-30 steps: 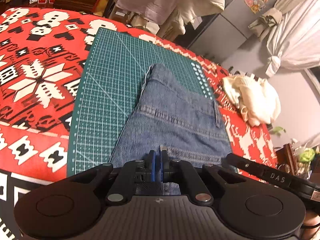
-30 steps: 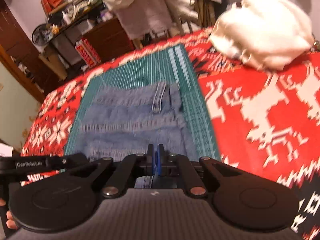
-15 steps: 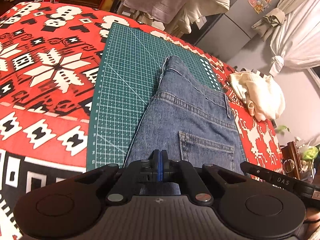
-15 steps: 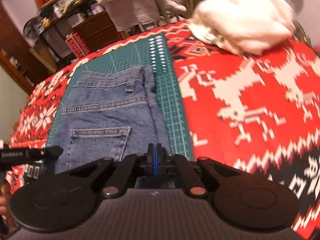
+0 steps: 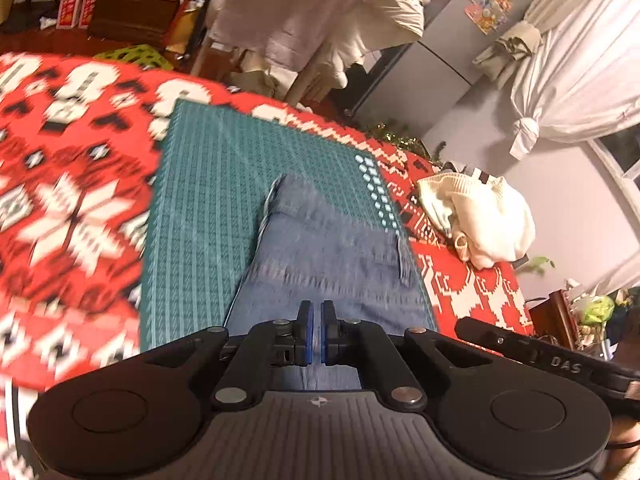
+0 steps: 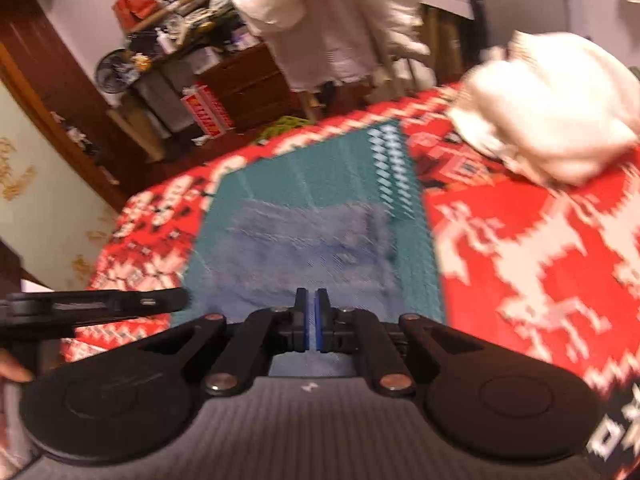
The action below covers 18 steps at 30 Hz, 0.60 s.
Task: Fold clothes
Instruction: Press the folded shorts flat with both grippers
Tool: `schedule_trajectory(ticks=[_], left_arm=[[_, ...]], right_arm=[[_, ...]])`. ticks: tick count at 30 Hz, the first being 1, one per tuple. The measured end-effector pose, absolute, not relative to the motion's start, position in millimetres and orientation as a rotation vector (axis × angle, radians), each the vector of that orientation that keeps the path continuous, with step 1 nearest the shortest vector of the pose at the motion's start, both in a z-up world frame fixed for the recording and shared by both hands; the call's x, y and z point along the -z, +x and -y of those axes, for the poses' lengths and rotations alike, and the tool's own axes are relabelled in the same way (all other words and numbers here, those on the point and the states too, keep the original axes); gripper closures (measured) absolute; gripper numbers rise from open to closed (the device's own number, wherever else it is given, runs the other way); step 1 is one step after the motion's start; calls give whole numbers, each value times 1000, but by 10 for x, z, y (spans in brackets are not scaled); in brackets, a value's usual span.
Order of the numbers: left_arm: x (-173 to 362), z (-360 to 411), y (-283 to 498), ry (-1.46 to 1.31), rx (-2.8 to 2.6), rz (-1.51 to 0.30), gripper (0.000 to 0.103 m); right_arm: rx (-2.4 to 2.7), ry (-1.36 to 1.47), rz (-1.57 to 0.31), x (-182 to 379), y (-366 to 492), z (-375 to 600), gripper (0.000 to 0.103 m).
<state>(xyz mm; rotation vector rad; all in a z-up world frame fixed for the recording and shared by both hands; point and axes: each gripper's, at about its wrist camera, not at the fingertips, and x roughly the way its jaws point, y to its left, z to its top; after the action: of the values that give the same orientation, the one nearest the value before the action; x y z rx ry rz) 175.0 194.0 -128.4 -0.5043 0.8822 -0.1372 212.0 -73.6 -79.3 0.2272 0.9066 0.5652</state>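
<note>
1. In my left wrist view, the folded blue denim jeans [image 5: 328,256] lie on the green gridded cutting mat [image 5: 208,200], toward its right side. The mat rests on the red, white and black patterned cloth [image 5: 72,184] that covers the counter.
2. My left claw [image 5: 314,332] sits low over the near edge of the jeans. Its blue pads [image 5: 306,330] stand a narrow slit apart, and denim shows through the slit. I cannot tell whether any cloth is pinched between them.
3. In my right wrist view, the same jeans [image 6: 316,248] reach from the claw toward the far end of the mat [image 6: 304,176]. This view is heavily motion-blurred, so seams and pockets cannot be resolved.
4. My right claw [image 6: 311,324] is also over the near edge of the jeans. Its jaws are almost closed, with a thin light gap between the blue pads [image 6: 320,324]. I cannot tell whether fabric is gripped.
5. A crumpled cream knit garment [image 5: 480,220] lies on the patterned cloth to the right of the mat, well apart from the jeans. It also appears at upper right in the right wrist view [image 6: 552,108].
6. Pale clothing [image 5: 316,12] hangs over furniture beyond the far edge of the counter.
</note>
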Motion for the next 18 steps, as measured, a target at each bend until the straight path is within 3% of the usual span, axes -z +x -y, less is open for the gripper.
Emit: schedule_trajectory(ticks=[8,18], left_arm=[[1548,-1816,2345,-512,141,-974,101],[1755,-1898,2449,-578,156,-976,100]], right_arm=[[-609,127,-994,1053,2633,85,100],[-636,130,-1021,1357,2832,-72,103]])
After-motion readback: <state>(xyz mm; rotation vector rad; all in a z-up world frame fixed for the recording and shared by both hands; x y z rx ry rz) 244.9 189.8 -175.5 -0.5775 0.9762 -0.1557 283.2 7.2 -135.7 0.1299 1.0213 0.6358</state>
